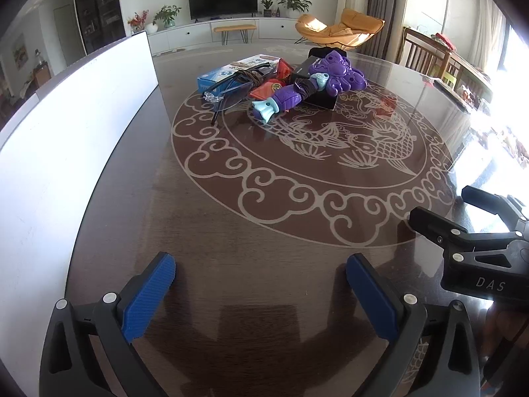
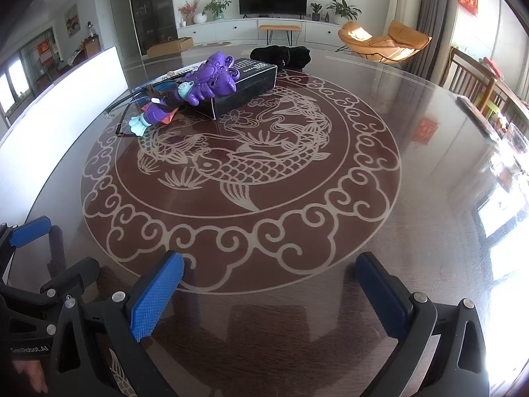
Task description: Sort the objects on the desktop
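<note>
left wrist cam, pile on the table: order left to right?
white board → blue box → glasses → red packets → purple toy. Black box under the toy overlaps, so left out.

Both the left tool (image 1: pixel 261 292) and right tool (image 2: pixel 269 289) hover side by side, jaws spread wide and empty.

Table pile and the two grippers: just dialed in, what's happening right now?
Nothing is being handled yet. The left gripper and right gripper both hover open and empty over the near side of the table. The clutter sits in one heap on the far side: a purple toy lying across a black box, glasses, a blue box and red packets. A white board stands along the left.
</note>
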Demonstrator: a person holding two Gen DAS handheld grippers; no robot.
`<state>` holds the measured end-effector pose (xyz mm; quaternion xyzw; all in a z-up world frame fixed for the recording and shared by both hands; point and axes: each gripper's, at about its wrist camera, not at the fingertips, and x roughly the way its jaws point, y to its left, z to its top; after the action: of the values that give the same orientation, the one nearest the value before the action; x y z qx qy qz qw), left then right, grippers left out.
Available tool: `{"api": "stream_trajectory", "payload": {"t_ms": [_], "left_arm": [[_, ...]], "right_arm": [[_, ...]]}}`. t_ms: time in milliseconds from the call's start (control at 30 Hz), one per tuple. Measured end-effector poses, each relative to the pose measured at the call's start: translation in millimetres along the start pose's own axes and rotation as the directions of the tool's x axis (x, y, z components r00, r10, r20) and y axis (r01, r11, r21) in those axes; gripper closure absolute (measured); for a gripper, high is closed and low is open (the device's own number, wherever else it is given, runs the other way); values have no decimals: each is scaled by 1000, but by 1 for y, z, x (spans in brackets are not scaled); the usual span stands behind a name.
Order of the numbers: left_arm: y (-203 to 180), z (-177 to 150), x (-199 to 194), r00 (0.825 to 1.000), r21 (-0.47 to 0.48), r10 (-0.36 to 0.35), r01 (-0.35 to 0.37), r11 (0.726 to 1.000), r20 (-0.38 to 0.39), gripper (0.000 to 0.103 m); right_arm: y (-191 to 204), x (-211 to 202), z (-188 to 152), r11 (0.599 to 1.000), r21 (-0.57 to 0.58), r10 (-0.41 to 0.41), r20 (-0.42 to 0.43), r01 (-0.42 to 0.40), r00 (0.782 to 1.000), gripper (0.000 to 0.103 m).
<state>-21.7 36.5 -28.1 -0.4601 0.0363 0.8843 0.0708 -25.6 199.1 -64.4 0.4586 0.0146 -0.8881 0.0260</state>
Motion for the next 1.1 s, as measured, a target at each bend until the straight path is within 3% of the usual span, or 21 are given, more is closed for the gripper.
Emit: {"api": "stream_trajectory", "payload": {"t_ms": [1100], "left_arm": [[0, -3, -3, 1000, -6, 9, -9, 1000, 4, 0]], "right_arm": [[0, 1, 0, 1000, 0, 0, 0, 0, 1000, 0]]}}
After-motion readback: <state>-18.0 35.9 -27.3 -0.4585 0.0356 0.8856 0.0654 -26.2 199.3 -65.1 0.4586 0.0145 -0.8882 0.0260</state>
